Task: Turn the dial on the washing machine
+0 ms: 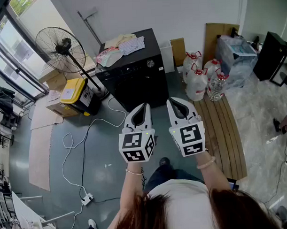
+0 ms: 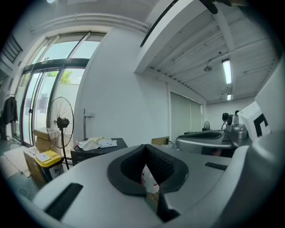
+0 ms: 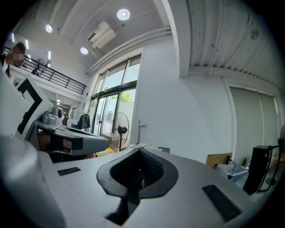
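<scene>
Two grippers, left [image 1: 143,106] and right [image 1: 174,101], each with jaws pressed together on nothing, hover over the grey floor [image 1: 100,153] just short of the one black washing machine [image 1: 135,81]. Its single dial [image 1: 151,63] sits on top, toward the right. To the machine's left are one yellow bin [image 1: 73,90] and one fan [image 1: 60,46]; to its right are four water bottles [image 1: 197,86].

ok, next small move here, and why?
Probably carry the right gripper forward toward the dial on the washing machine, opening it on the way: it is shut, holds nothing, and hangs well short of the machine.
</scene>
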The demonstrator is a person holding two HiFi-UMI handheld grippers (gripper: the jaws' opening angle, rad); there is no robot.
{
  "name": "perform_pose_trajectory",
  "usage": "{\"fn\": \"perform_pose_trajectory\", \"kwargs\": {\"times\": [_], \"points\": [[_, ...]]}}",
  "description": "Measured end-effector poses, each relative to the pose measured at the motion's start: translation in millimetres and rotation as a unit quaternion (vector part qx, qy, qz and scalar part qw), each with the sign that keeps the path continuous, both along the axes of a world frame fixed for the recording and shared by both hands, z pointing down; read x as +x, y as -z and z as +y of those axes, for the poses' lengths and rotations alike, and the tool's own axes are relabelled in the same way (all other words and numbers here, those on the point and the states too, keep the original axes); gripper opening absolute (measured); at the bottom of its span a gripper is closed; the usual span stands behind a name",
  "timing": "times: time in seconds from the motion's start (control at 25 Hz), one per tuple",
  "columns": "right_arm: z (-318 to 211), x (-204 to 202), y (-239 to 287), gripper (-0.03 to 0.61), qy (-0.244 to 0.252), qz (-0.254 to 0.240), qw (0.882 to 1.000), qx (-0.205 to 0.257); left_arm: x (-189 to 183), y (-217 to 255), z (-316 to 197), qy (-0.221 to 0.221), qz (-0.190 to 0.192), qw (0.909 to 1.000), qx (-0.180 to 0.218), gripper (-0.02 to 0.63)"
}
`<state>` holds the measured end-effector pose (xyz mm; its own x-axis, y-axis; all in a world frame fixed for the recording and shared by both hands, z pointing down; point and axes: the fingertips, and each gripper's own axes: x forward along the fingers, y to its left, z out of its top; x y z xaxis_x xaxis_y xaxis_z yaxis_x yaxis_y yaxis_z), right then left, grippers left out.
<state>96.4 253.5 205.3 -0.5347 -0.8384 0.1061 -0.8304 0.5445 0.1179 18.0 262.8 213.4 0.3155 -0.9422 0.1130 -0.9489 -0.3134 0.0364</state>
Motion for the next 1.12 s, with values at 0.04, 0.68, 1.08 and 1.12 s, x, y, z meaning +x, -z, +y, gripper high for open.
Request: {"fn": "perform_pose_trajectory", "kwargs": {"times": [0.04,0.68,1.08,1.12], "points": [[-4,-3,0,0.020,-0.001,0.001,1.000,0.002,-2,-1,-4,0.000,0.001,1.0000,0.000,0.017],[-83,-50,-10,0.020,-0.028,-0.010,0.999,0.021,-50,-25,-88,-0.022,0.008,0.9996,-0.019,0.017],[-136,-78,-15,0.020,-0.048,-0.010,0.999,0.013,-81,-28,-137,-0.038,0.013,0.9990,-0.020,0.017],[-140,-82,-16,0.020,-0.049,-0.007,0.999,0.014,-84,-28,-141,-0.039,0.014,0.9990,-0.020,0.017]]}}
